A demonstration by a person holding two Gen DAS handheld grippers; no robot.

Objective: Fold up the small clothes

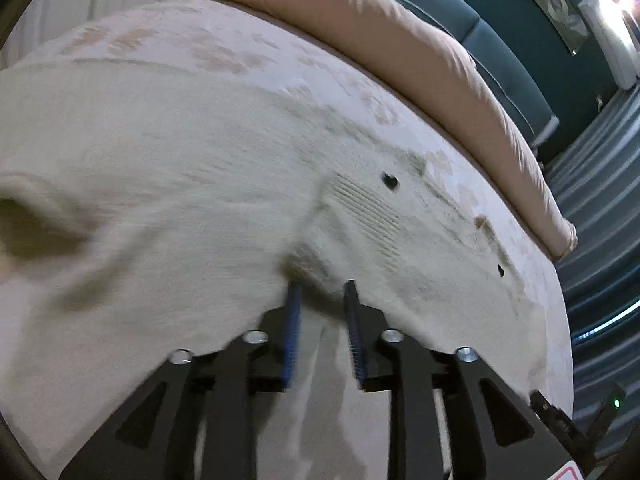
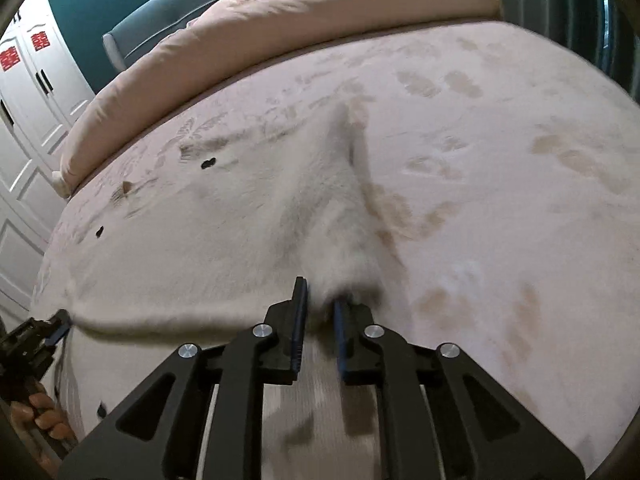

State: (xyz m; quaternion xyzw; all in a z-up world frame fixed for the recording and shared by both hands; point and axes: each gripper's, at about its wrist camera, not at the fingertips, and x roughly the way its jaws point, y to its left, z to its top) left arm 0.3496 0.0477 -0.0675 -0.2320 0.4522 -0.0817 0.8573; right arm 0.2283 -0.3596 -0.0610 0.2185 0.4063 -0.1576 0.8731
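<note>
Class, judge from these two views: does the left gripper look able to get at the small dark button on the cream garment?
Probably yes: the left gripper has only flat cream garment between it and the button; nothing stands in between.

I note a cream knit garment, ribbed at one edge, with small black marks. The bed cover beneath it reads pale pink with faded tan blotch prints. A peach-pink bolster lies along it. Behind it I see a teal headboard and white cupboard doors bearing red emblems. Both grippers are black with blue pads.
</note>
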